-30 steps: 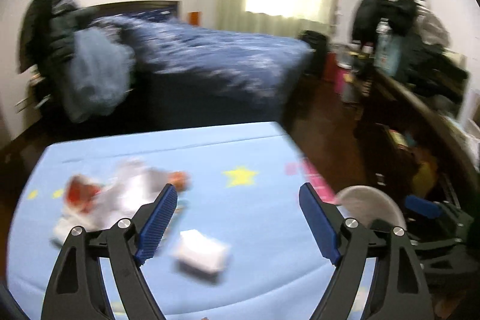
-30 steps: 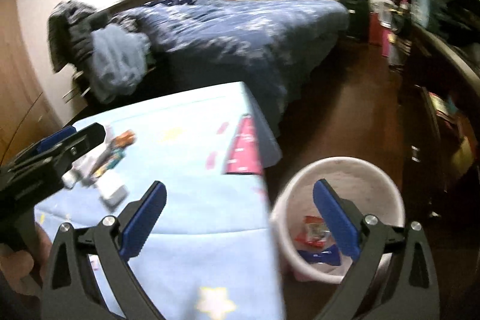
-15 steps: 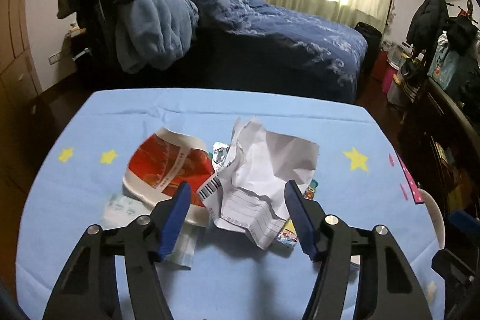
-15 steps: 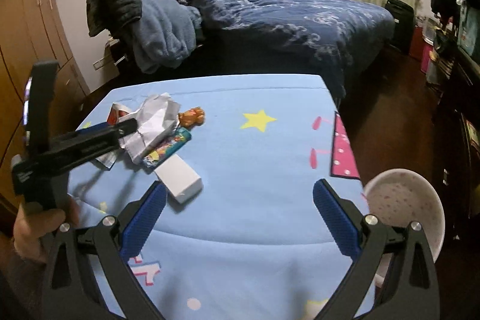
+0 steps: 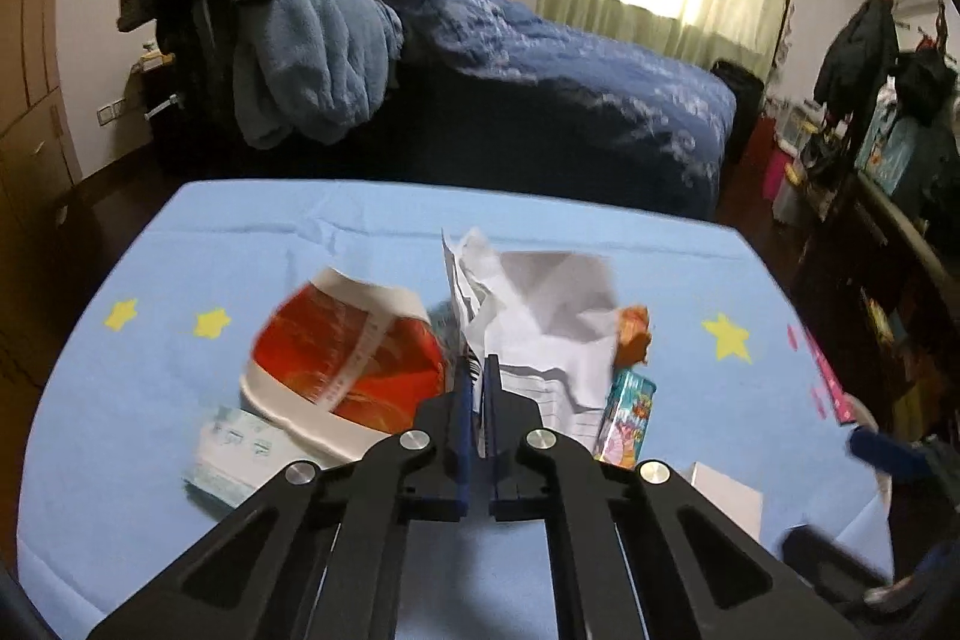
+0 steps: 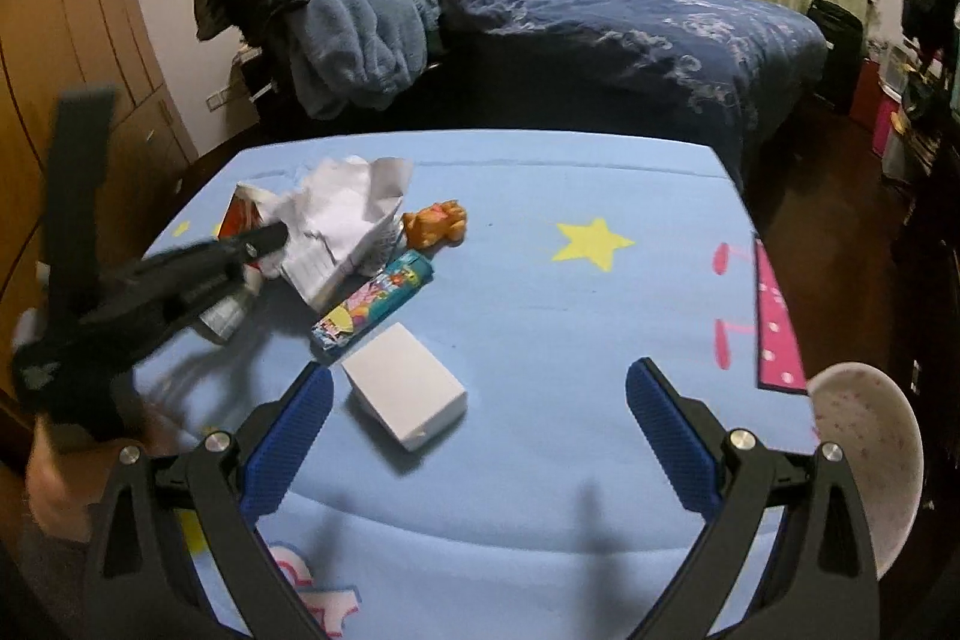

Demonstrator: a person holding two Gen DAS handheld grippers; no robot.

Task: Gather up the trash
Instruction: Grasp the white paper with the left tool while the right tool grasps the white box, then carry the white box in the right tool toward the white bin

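Note:
A pile of trash lies on the light blue table (image 5: 360, 244). My left gripper (image 5: 475, 370) is shut on the near edge of the crumpled white paper (image 5: 540, 316); it shows from the side in the right wrist view (image 6: 264, 238), with the paper (image 6: 342, 220). Beside the paper lie a red and white wrapper (image 5: 348, 358), a colourful snack box (image 6: 375, 304), an orange wrapper (image 6: 435, 223) and a white box (image 6: 408, 394). My right gripper (image 6: 477, 436) is open and empty, above the table just in front of the white box.
A pale pink-dotted bin (image 6: 864, 454) stands off the table's right edge. A tissue pack (image 5: 240, 448) lies at the pile's near left. A bed with a dark blue cover (image 6: 600, 10) stands behind the table; a dresser with clutter (image 5: 888, 232) lines the right wall.
My left gripper swung from the bin side to the pile and closed on the crumpled paper. My right gripper moved from over the bin back above the table, still open.

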